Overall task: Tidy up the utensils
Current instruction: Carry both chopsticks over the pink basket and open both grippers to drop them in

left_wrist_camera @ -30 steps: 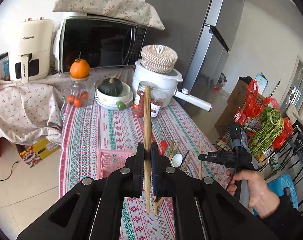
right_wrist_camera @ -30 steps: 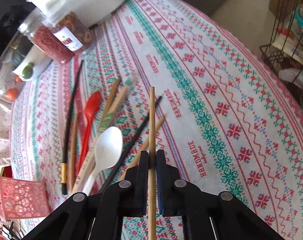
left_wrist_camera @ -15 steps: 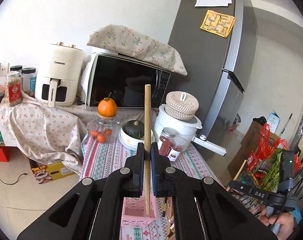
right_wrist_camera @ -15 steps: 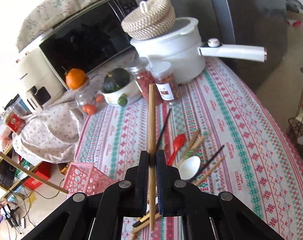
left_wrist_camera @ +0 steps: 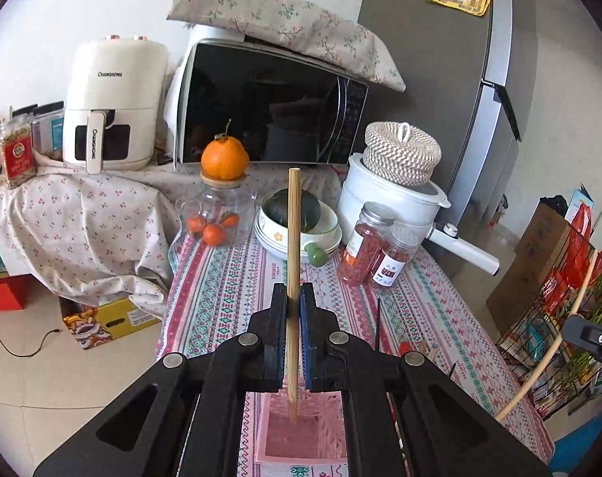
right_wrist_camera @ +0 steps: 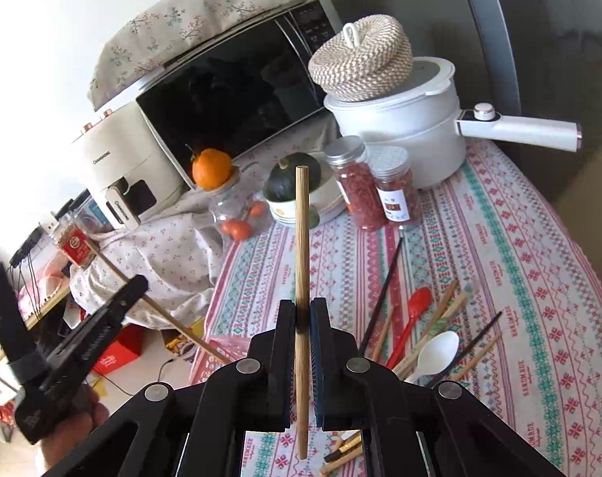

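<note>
Here, each gripper pinches a plain, round, pale wooden chopstick upright over the patterned tablecloth (right_wrist_camera: 500, 238).

The left gripper (left_wrist_camera: 293, 334) clamps its chopstick (left_wrist_camera: 293, 238), lower tip inside the pink plastic basket (left_wrist_camera: 301, 433); the right gripper (right_wrist_camera: 301, 338) clamps another chopstick (right_wrist_camera: 301, 246) beside loose chopsticks, a red spatula (right_wrist_camera: 414, 314) and a white spoon (right_wrist_camera: 436, 351).

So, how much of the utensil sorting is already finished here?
Nothing looks sorted yet. The left hand-held gripper holds a wooden chopstick with its lower end in the pink basket; the right hand-held gripper holds a second chopstick. The red spoon, white spoon and other chopsticks remain on the tablecloth.
</note>
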Motion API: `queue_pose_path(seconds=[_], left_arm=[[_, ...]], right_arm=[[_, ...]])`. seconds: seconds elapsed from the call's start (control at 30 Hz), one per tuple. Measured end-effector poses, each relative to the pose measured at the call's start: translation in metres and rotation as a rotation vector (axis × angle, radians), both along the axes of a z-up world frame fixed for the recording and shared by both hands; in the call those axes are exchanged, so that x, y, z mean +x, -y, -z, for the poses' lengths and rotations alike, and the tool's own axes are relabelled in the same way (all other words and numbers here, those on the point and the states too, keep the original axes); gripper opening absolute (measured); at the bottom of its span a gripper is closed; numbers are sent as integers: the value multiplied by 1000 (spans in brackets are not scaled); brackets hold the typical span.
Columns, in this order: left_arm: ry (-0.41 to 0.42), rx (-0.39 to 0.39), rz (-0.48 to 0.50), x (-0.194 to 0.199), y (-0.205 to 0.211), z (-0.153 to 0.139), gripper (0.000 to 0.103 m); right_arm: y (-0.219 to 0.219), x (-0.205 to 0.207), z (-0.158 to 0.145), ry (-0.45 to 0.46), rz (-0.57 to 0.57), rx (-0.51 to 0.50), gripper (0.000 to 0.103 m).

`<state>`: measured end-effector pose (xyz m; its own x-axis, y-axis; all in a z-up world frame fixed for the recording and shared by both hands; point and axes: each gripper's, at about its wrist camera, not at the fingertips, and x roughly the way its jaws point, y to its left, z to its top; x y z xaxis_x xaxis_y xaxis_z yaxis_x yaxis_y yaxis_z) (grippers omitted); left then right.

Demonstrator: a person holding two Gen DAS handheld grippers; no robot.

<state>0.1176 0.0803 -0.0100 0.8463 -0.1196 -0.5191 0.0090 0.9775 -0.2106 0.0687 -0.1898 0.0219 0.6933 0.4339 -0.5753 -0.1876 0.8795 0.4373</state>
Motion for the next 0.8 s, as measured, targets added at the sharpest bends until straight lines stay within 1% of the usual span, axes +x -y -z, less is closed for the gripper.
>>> queue_pose_path(seconds=[0.1,0.13,0.17,0.2,0.23,0.27,0.33,0.4,0.53,0.57,0.67,0.8], left_arm=[[-73,-15,-3,9,1,7,8],[-90,-20,-7,9,1,7,13],[-103,-29,-9,9,0,6,25],[-112,-40,-14,7,-2,5,35],[-118,-50,-21,3,-4,3,58],[-117,-63,-31,-1,-8,2,72],[-118,-73,-44,-11,-14,-1,76],[-137,-68,-46,-19,-21,-3,77],[-169,-55,-56,-36,-36,-1,82],[-186,-41,-57,-39,-39,1,84],[-222,3,-67,-47,-44,9,88],[-258,35,-67,-50,-50,19,91]], right_arm=[[-2,0,-7,17,-17,24,5],[-3,0,-9,24,-23,31,5],[-4,0,-12,33,-28,38,5],[-5,0,-15,42,-31,45,5],[-7,0,-18,50,-36,54,5],[-8,0,-20,59,-40,62,5],[-12,2,-24,73,-45,77,5],[-17,5,-26,84,-48,92,5],[-32,12,-29,113,-59,106,5],[-35,14,-29,121,-58,107,5],[-47,22,-26,131,-57,116,5],[-61,37,-15,114,-40,90,6]])
